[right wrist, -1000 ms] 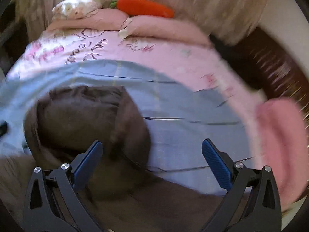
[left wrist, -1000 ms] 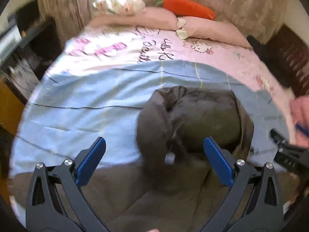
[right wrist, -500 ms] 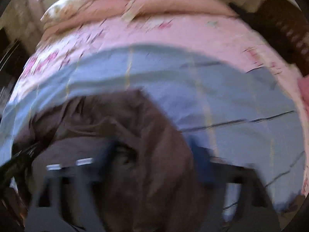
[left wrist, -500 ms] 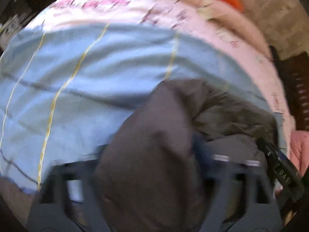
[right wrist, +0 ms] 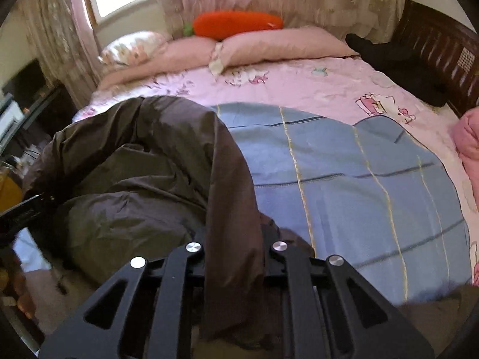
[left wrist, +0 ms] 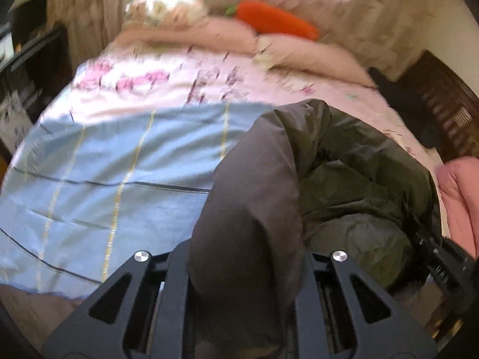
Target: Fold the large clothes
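Note:
A dark brown-grey hooded jacket [left wrist: 353, 179] [right wrist: 128, 179] lies bunched on a blue blanket [left wrist: 104, 164] [right wrist: 359, 179] spread over the bed. In the left wrist view my left gripper [left wrist: 244, 257] is shut on a thick fold of the jacket, which rises between its black fingers and hides the pads. My right gripper [right wrist: 235, 239] is closing its jaws on another fold, and the fabric between them is pinched. Each view catches the other gripper at its edge: the right gripper [left wrist: 443, 269] and the left gripper [right wrist: 27, 209].
A pink printed sheet [right wrist: 299, 89] covers the bed beyond the blanket. Pink pillows [right wrist: 269, 45] and an orange carrot cushion [right wrist: 236, 24] lie at the far end. A dark wooden headboard [right wrist: 437, 51] and black clothing [right wrist: 404, 62] are at the right, and a pink bundle [right wrist: 467, 137] too.
Both grippers stood wide open above the jacket a second ago. They swung in, and now each is closed on a fold of its fabric, which stands raised.

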Tool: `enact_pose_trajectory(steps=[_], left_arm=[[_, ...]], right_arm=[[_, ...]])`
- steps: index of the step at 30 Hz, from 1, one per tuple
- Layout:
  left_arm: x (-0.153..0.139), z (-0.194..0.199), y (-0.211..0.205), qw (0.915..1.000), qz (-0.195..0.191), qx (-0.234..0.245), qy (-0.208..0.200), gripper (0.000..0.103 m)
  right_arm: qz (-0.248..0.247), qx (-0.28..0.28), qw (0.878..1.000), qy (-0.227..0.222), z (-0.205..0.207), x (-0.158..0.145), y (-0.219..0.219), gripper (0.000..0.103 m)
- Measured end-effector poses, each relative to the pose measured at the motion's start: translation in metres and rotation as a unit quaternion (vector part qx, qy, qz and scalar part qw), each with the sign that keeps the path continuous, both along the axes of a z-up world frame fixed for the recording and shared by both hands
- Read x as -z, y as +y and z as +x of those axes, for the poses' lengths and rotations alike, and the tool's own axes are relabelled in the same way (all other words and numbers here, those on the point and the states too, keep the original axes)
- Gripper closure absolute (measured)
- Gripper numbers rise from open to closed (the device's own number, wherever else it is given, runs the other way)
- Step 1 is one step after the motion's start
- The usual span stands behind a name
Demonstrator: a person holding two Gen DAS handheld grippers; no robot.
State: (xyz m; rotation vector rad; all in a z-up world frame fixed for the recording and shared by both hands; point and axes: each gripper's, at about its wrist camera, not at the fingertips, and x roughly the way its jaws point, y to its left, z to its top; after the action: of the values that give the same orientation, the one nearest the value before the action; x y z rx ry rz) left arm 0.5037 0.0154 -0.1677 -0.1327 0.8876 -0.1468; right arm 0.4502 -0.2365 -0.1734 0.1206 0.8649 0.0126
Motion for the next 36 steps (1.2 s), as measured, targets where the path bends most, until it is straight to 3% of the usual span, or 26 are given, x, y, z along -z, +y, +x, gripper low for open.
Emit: enact_pose_trajectory(steps=[5,7,9,12,14,16,18,19,20,21,22,24,27,28,29,30,31,33,36], left_arm=[[-0.027,-0.105,0.016,0.9951,-0.063,-0.002,-0.077,0.089],[-0.027,-0.148,0.017,0.9923,-0.060,-0.002,-0.108,0.089],[-0.018,-0.197,0.015,0.9905,-0.049,-0.010,-0.128,0.088],[0.005,-0.251,0.016,0.9901,-0.061,-0.017,-0.125,0.081],[0.025,-0.280,0.016,0.9894,-0.067,-0.027,-0.127,0.074],[0.047,-0.305,0.012,0.9920,-0.046,-0.025,-0.114,0.065],[0.070,-0.321,0.009,0.9955,-0.031,-0.009,-0.089,0.049],[0.080,-0.327,0.007,0.9965,-0.024,-0.006,-0.080,0.035],[0.086,-0.335,0.006,0.9968,-0.010,-0.007,-0.079,0.007],[0.089,-0.343,0.004,0.9961,0.016,-0.014,-0.085,0.002],[0.087,-0.354,0.001,0.9926,0.049,-0.014,-0.110,0.002],[0.080,-0.365,-0.002,0.9889,0.069,0.001,-0.132,0.002],[0.061,-0.382,-0.004,0.9847,0.042,0.078,-0.150,0.002],[0.055,-0.388,-0.007,0.9805,0.033,0.126,-0.147,0.002],[0.045,-0.395,-0.017,0.9693,0.036,0.206,-0.129,0.002],[0.038,-0.404,-0.025,0.9561,0.064,0.256,-0.126,0.002],[0.030,-0.415,-0.033,0.9401,0.119,0.284,-0.146,0.002],[0.016,-0.432,-0.037,0.9187,0.167,0.309,-0.181,0.002],[-0.008,-0.437,-0.023,0.9203,0.087,0.335,-0.182,0.002]], right_arm=[[0.000,-0.006,0.998,-0.061,-0.094,-0.026,-0.004,0.088],[0.005,-0.003,0.997,-0.077,-0.129,-0.026,-0.007,0.088],[0.020,0.004,0.996,-0.086,-0.170,-0.019,-0.009,0.088],[0.041,0.033,0.995,-0.083,-0.222,0.000,-0.014,0.087],[0.067,0.054,0.993,-0.080,-0.249,0.015,-0.019,0.087],[0.078,0.073,0.992,-0.066,-0.268,0.036,-0.024,0.086],[0.046,0.085,0.994,-0.047,-0.280,0.055,-0.022,0.076],[0.025,0.100,0.994,-0.033,-0.283,0.063,-0.021,0.053],[0.002,0.139,0.990,-0.015,-0.289,0.072,-0.025,0.023],[-0.006,0.168,0.986,-0.011,-0.295,0.078,-0.029,0.014],[-0.003,0.186,0.982,-0.018,-0.301,0.082,-0.036,0.008],[0.028,0.187,0.981,-0.039,-0.314,0.088,-0.048,0.008],[0.027,0.172,0.984,-0.039,-0.317,0.084,-0.057,0.008],[0.013,0.158,0.987,-0.036,-0.316,0.078,-0.056,0.008],[-0.003,0.141,0.990,-0.031,-0.313,0.071,-0.053,0.008],[-0.039,0.104,0.994,-0.017,-0.307,0.063,-0.047,0.008],[-0.083,0.067,0.994,-0.004,-0.309,0.057,-0.036,0.008],[-0.190,0.001,0.982,-0.007,-0.317,0.039,-0.017,0.008],[-0.269,-0.041,0.962,-0.039,-0.340,0.019,-0.014,0.005]])
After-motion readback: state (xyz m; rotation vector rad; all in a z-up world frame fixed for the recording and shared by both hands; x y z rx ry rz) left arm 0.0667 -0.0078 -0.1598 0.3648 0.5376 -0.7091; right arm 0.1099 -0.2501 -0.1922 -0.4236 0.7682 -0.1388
